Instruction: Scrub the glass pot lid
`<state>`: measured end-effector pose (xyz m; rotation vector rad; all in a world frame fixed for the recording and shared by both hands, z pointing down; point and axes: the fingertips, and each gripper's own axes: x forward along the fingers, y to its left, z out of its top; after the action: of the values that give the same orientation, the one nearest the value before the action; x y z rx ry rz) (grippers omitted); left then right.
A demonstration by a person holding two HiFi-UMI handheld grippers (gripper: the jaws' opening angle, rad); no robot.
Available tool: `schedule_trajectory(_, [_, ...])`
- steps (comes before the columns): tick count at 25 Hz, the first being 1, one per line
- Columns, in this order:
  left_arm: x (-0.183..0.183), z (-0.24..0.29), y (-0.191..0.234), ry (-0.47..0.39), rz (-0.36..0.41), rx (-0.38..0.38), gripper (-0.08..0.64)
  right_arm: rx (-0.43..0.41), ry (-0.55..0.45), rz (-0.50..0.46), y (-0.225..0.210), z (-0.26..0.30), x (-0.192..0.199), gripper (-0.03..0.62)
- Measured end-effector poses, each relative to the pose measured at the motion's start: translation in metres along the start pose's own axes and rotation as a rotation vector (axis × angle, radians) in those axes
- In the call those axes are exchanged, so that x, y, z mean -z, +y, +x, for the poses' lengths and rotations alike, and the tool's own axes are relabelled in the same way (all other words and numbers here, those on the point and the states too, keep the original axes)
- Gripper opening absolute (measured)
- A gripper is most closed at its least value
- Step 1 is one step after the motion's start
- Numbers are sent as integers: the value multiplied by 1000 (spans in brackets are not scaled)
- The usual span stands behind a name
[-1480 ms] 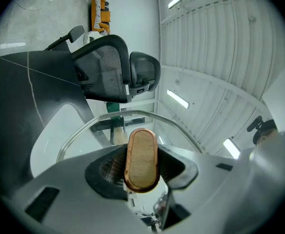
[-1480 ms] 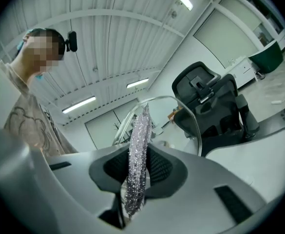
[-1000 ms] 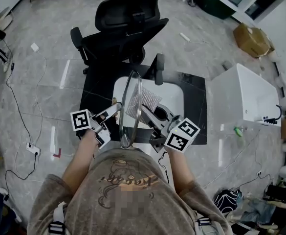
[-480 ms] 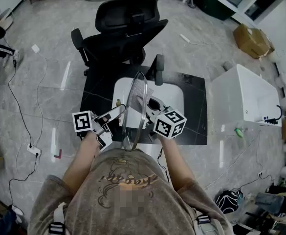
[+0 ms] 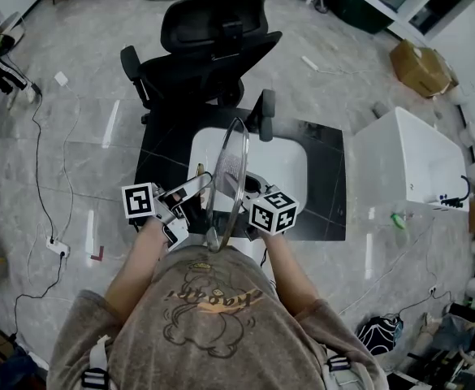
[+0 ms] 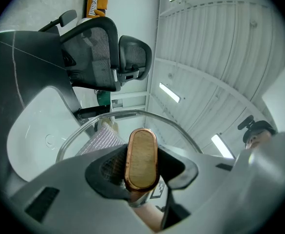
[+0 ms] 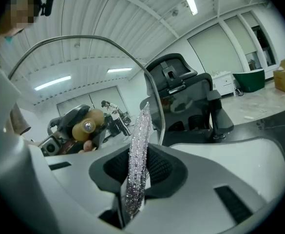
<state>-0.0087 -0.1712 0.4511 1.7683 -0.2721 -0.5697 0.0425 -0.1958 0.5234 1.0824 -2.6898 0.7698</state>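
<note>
The glass pot lid (image 5: 227,165) stands on edge above the white table (image 5: 287,159), seen nearly edge-on in the head view. My left gripper (image 5: 195,198) is shut on the lid's wooden, copper-rimmed knob (image 6: 142,156), which fills the gap between its jaws. The lid's steel rim (image 6: 132,114) arcs just beyond. My right gripper (image 5: 247,195) is on the lid's other side, shut on a silvery scrub pad (image 7: 138,155) that stands upright between its jaws against the glass. The knob (image 7: 86,125) shows through the lid (image 7: 154,94) from that side.
A black office chair (image 5: 210,39) stands just beyond the table, on a black floor mat (image 5: 328,177). A white box (image 5: 408,159) sits to the right. Cables and a power strip (image 5: 54,249) trail across the floor on the left.
My right gripper has moved left and in toward the lid, carrying the scrub pad down across the glass. The left gripper and the lid have barely moved.
</note>
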Motion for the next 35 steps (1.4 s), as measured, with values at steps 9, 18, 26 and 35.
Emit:
schedule_trajectory(9, [-7,-3,2,-25,-5,0,179,-39,42,70,20,-3,31,80])
schedule_trajectory(18, [-6,-16,21,-36,-5,-53,179,-147,-10,136,50,-11,4,80])
schedule_trajectory(26, [-23,-40,37,-86,2,-120,179,-319,-93,121,102,-50,-50,80])
schedule_trajectory(35, [-41,-54,40,-116,97,-219,179,-234,-117,93,80,-51,-53,80])
